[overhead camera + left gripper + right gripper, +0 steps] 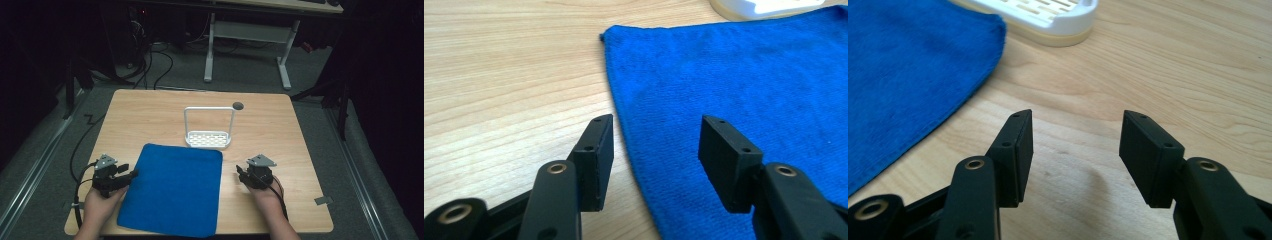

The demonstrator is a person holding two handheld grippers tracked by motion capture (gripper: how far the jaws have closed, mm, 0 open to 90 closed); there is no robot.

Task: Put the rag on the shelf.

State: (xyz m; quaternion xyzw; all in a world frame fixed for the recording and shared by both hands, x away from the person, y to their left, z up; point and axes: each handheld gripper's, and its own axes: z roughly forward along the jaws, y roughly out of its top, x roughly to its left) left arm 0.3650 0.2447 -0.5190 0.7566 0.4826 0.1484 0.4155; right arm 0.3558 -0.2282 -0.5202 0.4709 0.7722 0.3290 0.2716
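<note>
Nearest the person, two hands come in from the bottom of the high view, each holding a black gripper low over a light wooden table [280, 125]. The left gripper [131, 174] sits at the left edge of a blue cloth [175, 187]; in its own view its jaws stand apart with nothing between them, one over bare wood and the other over the cloth's edge [724, 90]. The right gripper [240, 172] is just beside the cloth's right edge, over bare wood; its jaws are likewise spread and empty.

The cloth lies flat between the two grippers, reaching from the near table edge toward the middle. Just past its far edge stands a white slotted tray [208, 139] with a tall looped handle, its near rim close to the cloth. The right gripper view shows the tray's corner [1058, 17] beyond the cloth [908, 70].

Farther back is a small dark round spot [238, 105] near the table's far edge. No brand, label or writing can be read on anything.
</note>
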